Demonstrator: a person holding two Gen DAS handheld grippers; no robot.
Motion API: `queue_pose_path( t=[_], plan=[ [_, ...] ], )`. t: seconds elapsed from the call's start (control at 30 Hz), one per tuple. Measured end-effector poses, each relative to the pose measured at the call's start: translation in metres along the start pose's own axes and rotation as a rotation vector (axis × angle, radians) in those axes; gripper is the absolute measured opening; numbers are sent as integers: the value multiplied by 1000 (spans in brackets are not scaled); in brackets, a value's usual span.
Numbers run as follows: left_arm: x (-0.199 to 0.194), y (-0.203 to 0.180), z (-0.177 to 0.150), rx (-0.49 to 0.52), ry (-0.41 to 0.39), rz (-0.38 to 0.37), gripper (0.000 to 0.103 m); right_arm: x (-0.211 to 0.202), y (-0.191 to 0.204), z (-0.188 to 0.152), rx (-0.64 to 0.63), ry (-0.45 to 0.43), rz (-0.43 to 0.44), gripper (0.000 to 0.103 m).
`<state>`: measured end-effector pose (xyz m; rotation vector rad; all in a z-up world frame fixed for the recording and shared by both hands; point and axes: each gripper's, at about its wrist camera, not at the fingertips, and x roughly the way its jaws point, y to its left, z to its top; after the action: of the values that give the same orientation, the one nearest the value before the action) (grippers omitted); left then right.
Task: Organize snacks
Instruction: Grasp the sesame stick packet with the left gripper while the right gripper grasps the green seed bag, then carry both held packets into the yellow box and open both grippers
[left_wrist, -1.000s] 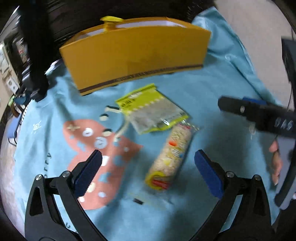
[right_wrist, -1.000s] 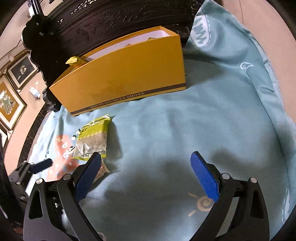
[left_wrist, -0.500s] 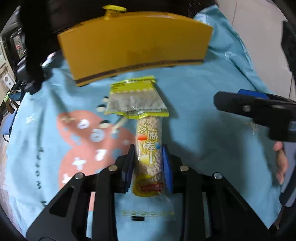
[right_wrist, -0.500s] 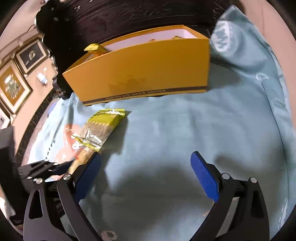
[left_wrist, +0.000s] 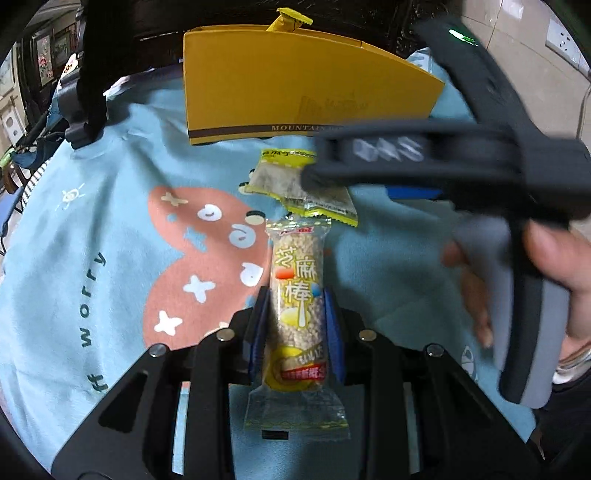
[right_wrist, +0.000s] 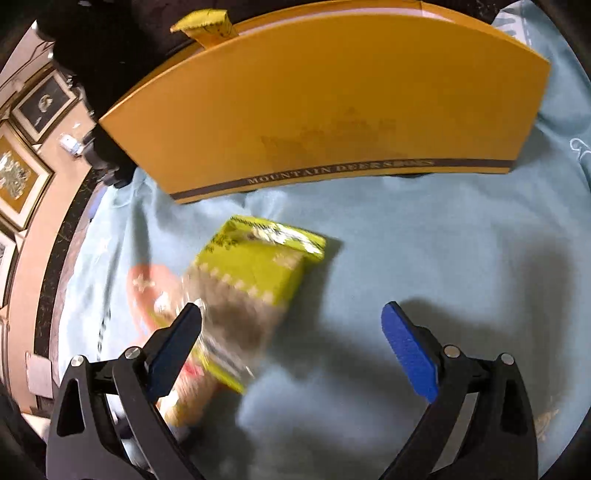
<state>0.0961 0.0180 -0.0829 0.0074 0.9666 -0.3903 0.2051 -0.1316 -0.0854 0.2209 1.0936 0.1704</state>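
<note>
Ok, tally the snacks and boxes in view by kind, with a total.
Snack bars: 1, the bar between the left fingers.
Flat packets: 1, the green packet on the cloth.
Wrappers poking from the box: 1, the wrapper.
Boxes: 1, the box.
Total: 4

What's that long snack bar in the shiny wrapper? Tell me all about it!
The snack bar is a long stick of pale puffed grains in a clear, crinkly plastic wrapper with yellow and red print and big white characters. Both wrapper ends are flat, sealed flaps. It lies lengthwise over the blue cloth, pointing toward the yellow box. The left claw is shut on its middle, a blue pad pressing each side. Its far tip reaches the edge of the green-yellow packet; whether they touch is unclear.
</note>
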Motion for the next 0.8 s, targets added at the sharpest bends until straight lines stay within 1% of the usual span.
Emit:
queue_pose_path(
  t=[0.1, 0.2, 0.27, 0.3, 0.33, 0.37, 0.43, 0.47, 0.5, 0.53, 0.6, 0.77, 0.8],
  plan=[
    [1, 2, -2, -11, 3, -16, 29, 10, 17, 5, -23, 28, -21, 98],
    [0, 3, -1, -19, 2, -31, 29, 20, 36, 4, -77, 48, -78, 99],
    [0, 3, 1, -24, 3, -38, 29, 24, 46, 2, -127, 36, -112, 99],
    [0, 3, 2, -28, 2, -41, 29, 22, 48, 1, -143, 14, -104, 87],
    [1, 5, 5, -31, 3, -44, 29, 19, 48, 0, -157, -16, -110, 72],
    [1, 5, 6, -34, 4, -47, 29, 17, 47, 0, -162, -16, -84, 68],
    [1, 5, 8, -44, 6, -52, 29, 9, 37, 1, -136, -30, -27, 46],
    [1, 5, 8, -44, 6, -52, 29, 2, 31, 2, -125, -42, 8, 41],
    [2, 6, 9, -43, 6, -52, 29, -5, 25, 2, -116, -53, 30, 33],
    [2, 6, 9, -41, 6, -49, 29, -10, 22, 2, -115, -57, 41, 29],
    [3, 5, 9, -35, 6, -41, 29, -20, 17, -1, -126, -70, 58, 27],
    [2, 0, 7, -35, 11, -28, 29, -29, 19, -8, -167, -85, 81, 26],
    [3, 0, 7, -33, 13, -25, 29, -26, 22, -8, -182, -70, 76, 26]
  ],
)
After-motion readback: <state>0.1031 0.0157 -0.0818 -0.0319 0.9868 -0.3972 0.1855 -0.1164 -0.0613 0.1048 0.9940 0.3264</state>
